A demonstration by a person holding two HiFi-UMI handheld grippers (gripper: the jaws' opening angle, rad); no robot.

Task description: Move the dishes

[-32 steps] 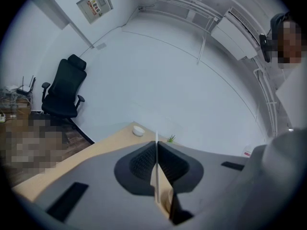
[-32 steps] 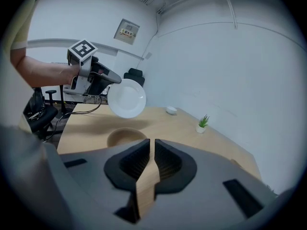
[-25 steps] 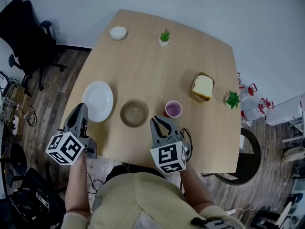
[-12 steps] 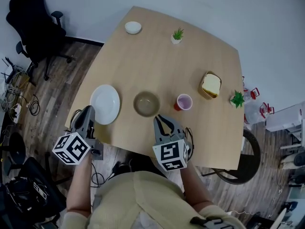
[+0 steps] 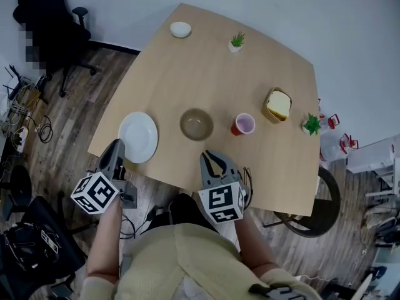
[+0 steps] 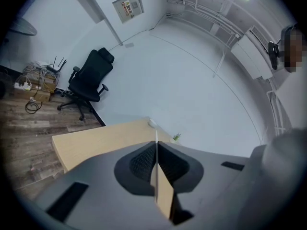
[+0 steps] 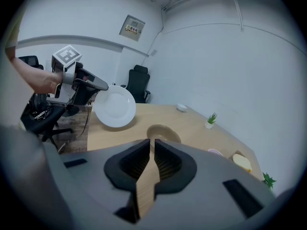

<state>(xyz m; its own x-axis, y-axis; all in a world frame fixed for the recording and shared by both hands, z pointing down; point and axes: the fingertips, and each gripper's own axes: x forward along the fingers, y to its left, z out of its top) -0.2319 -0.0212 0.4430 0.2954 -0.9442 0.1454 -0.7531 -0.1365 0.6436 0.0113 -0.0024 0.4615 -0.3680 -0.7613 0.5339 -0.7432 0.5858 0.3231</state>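
Note:
A white plate (image 5: 138, 137) (image 7: 115, 107) lies near the table's left edge. To its right stand a tan bowl (image 5: 196, 124) (image 7: 162, 133) and a pink cup (image 5: 244, 123) (image 7: 214, 152). A small white bowl (image 5: 180, 29) (image 6: 152, 123) sits at the far corner. My left gripper (image 5: 116, 149) (image 6: 156, 145) hangs just off the table's near-left edge beside the plate, jaws shut and empty. The right gripper (image 5: 211, 159) (image 7: 153, 143) is over the near edge, short of the bowl, its jaws closed to a thin slit with nothing in them.
The wooden table (image 5: 206, 80) also carries a yellow-filled container (image 5: 278, 104), a potted plant (image 5: 237, 40) at the back and another (image 5: 310, 124) at the right edge. A black office chair (image 5: 53, 33) stands on the floor to the left, with cables (image 5: 22, 114) nearby.
Both grippers have drawn back a little from the dishes toward the table's near edge, and the head view has shifted. The dishes have not moved on the table.

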